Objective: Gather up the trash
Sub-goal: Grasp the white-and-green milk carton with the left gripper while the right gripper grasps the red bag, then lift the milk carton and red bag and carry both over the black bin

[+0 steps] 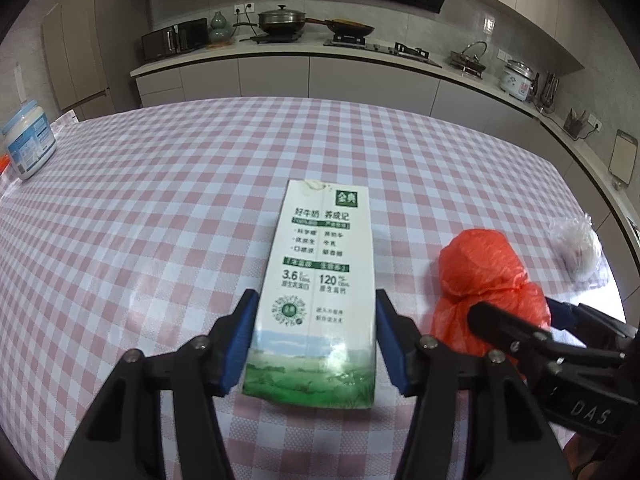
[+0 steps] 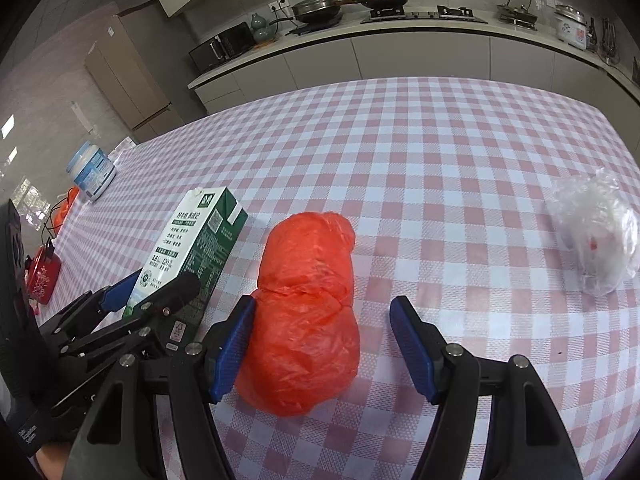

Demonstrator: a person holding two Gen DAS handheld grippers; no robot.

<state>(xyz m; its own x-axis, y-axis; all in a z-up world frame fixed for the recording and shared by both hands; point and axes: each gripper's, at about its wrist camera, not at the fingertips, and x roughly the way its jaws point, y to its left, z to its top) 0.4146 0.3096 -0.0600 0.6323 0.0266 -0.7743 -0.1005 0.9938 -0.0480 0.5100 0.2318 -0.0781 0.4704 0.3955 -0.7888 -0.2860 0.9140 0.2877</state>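
Left gripper point(image 1: 316, 336), lower centre of left wrist view: blue pads flank the milk carton point(image 1: 318, 280) lying on the checked tablecloth point(image 1: 160, 240), touching or nearly so; a firm pinch can't be told. Right gripper point(image 2: 322, 344), lower centre of right wrist view: jaws spread around red plastic bag point(image 2: 308, 312), left pad touching, right pad apart. Clear plastic bag point(image 2: 596, 236) at right edge; white jar point(image 1: 28, 144) upper left.

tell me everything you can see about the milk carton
The milk carton is a tall white and green paperboard box with Chinese print, a meadow scene at its base and a dark green side panel. It looks intact and lies on the pink checked tablecloth, top pointing away. The left hand-held gripper straddles its lower half, blue pads at both sides; firm contact is unclear. The orange plastic bag lies to its right, apart.
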